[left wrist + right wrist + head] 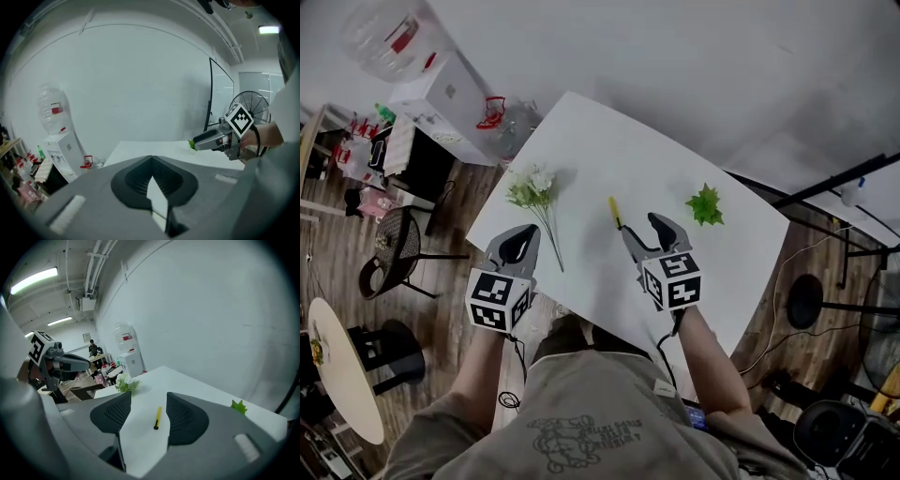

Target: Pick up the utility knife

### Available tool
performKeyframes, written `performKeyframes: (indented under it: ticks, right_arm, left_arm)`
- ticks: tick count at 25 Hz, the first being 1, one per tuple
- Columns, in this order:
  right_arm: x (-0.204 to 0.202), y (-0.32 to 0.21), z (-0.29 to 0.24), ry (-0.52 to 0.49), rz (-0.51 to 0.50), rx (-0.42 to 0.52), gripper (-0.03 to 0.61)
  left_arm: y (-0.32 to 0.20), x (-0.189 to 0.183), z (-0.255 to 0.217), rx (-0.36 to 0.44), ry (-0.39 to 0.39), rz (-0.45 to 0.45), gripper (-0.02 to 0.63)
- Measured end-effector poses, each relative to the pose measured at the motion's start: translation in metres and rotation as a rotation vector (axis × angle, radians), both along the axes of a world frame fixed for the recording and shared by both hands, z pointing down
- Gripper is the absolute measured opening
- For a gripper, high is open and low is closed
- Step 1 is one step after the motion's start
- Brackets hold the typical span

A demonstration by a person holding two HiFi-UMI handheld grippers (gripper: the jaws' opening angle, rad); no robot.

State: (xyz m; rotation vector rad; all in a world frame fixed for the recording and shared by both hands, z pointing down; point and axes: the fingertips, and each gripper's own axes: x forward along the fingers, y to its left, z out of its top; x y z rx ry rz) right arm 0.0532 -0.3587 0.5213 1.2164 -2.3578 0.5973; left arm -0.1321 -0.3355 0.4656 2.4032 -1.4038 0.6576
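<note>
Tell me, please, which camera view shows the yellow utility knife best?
The right gripper view: the utility knife lies whole on the table, framed between the right gripper's open tongs. The head view shows it small, just ahead of that gripper. The left gripper view does not show it.

White wall, wood floor, water dispenser, round table, black chair, ceiling strip lights

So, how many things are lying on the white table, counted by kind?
utility knife, yellow: 1
bunch of white flowers: 1
green leafy piece: 1
Total on the table: 3
</note>
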Motion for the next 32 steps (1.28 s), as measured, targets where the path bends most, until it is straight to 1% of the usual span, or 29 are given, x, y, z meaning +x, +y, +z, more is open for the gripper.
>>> performKeyframes:
  ticks: [3,7,12,18,21,27,32]
  right_arm:
    - [-0.002,-0.008,0.024,0.021,0.008,-0.05,0.252]
    - [-0.01,-0.026,0.054,0.054,0.018,-0.094,0.242]
    - [-0.02,-0.042,0.092,0.1,0.019,-0.16,0.232]
    - [-0.028,-0.049,0.131,0.136,0.019,-0.246,0.219]
    - [-0.029,-0.05,0.151,0.16,0.025,-0.284,0.21]
    - [-0.024,-0.045,0.174,0.19,0.044,-0.329,0.196]
    - [-0.026,-0.037,0.183,0.211,0.026,-0.35,0.191]
  left_arm:
    - [-0.007,-0.002,0.026,-0.057,0.01,0.003,0.002]
    - [-0.018,-0.008,0.067,-0.129,-0.008,0.011,0.0]
    - [-0.034,-0.021,0.111,-0.216,0.008,0.0,0.0]
    - [-0.043,-0.035,0.158,-0.309,-0.006,-0.01,0.002]
    - [-0.042,-0.039,0.179,-0.358,0.006,-0.017,0.002]
    - [-0.037,-0.046,0.206,-0.412,0.006,-0.017,0.002]
    - [-0.033,-0.045,0.215,-0.429,0.019,-0.01,0.001]
